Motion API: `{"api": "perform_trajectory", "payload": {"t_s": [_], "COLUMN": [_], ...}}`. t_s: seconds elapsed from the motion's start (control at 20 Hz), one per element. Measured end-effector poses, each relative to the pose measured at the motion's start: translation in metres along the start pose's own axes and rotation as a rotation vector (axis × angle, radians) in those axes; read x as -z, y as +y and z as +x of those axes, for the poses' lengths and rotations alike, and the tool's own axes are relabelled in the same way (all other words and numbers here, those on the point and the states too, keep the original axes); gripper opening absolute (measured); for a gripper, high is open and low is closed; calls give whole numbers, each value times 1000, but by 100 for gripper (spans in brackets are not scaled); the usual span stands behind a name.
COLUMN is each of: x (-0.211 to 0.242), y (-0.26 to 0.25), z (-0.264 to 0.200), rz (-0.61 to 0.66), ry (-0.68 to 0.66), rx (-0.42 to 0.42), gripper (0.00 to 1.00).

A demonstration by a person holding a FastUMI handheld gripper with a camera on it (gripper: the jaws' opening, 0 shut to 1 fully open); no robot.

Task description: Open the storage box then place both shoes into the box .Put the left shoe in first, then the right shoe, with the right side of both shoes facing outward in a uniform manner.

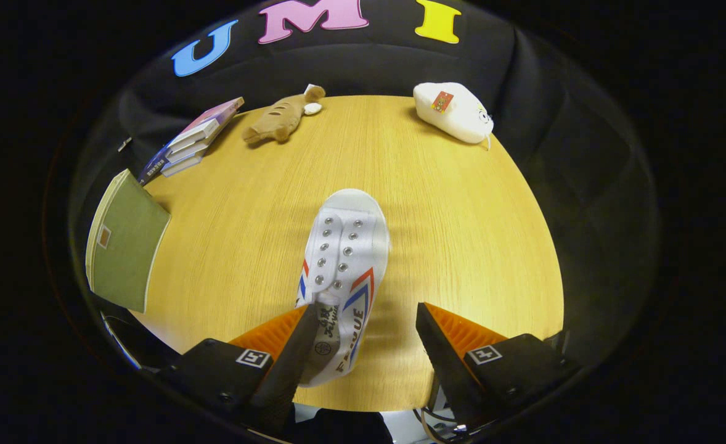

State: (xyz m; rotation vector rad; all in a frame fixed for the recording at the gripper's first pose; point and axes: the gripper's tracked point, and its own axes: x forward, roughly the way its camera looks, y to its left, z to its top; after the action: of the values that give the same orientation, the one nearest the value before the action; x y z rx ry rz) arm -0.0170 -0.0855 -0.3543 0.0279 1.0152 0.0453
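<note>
1. Tool (363, 320) spread wide, fingers well apart, nothing clamped between them.
2. Left finger (292, 351) against the heel end of a white shoe (344, 259), overlapping its edge; real contact impossible to judge. Right finger (440, 351) clear of the shoe, bare wood showing in the gap.
3. Shoe lying on the counter (461, 234), heel between the fingers and nearer the left one, toe pointing away beyond the fingertips.
4. Two rows of metal eyelets along the top of the shoe, no laces visible; red and blue stripes on both sides, dark lettering near the heel.
5. Counter of light wood grain, rounded at the far edge against the black cloth wall.
6. Off to the left of the shoe, well apart from it: a flat green book (122, 240) at the counter's edge.
7. Beyond that, a small stack of books (193, 135), slightly fanned.
8. At the far edge, left of centre: a brown plush toy (283, 117) lying on its side.
9. At the far edge, right of centre: a white plush toy (455, 111) with a small red tag on it.
</note>
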Motion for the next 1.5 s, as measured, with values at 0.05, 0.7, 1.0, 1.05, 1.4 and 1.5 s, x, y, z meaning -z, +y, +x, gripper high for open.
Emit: {"api": "perform_trajectory", "payload": {"t_s": [0.05, 0.7, 1.0, 1.05, 1.4, 1.5], "x": [0, 5, 4, 4, -11, -24], "y": [0, 7, 1, 3, 62, 87], "z": [5, 36, 35, 35, -2, -21], "rz": [-3, 55, 131, 127, 96, 93], "ry": [4, 84, 72, 72, 21, -1], "rx": [-7, -83, -92, -100, -187, -223], "gripper": [99, 41, 9, 9, 8, 8]}}
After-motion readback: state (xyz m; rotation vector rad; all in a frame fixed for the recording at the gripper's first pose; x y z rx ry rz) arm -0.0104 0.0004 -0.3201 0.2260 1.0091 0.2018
